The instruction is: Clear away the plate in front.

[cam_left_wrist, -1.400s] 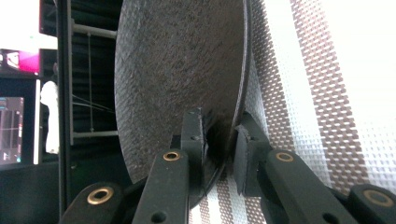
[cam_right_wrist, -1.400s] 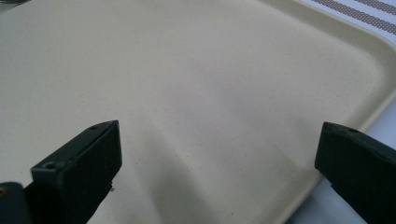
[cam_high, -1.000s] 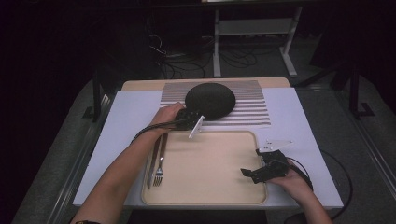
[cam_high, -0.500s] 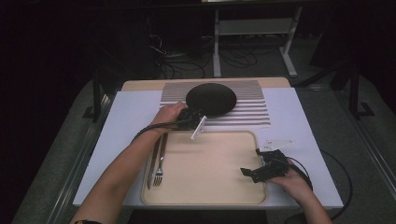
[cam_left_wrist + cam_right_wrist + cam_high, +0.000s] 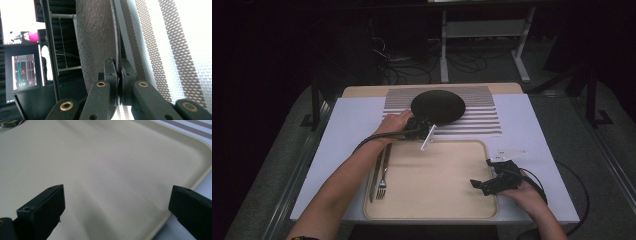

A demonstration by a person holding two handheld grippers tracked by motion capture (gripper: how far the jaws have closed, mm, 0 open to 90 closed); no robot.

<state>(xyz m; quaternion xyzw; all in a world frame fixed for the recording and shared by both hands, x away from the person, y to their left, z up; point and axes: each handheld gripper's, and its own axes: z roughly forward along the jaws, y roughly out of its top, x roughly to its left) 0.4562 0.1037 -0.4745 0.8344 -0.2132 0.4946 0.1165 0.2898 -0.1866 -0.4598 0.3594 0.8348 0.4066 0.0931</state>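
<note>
Since a second ago the left gripper (image 5: 426,125) has just been closing its jaws, and they now pinch the near rim of the black plate (image 5: 438,106); the hand itself has barely shifted and the right hand has kept its place. Seen from the left gripper view, both pads clamp the thin edge of the plate (image 5: 96,42), with the striped placemat (image 5: 160,50) beneath it. From the high view, the plate lies on the striped placemat (image 5: 484,107) at the far side of the worktop (image 5: 347,130), just beyond the far edge of the beige tray (image 5: 432,195). A fork (image 5: 383,175) and a knife (image 5: 375,172) lie side by side along the tray's left edge. The right gripper (image 5: 492,181) rests at the tray's right rim, its jaws spread wide with nothing between them; in the right gripper view they stand apart over the bare tray (image 5: 105,170) floor. A white tag (image 5: 428,137) hangs from the left gripper over the tray's far edge.
</note>
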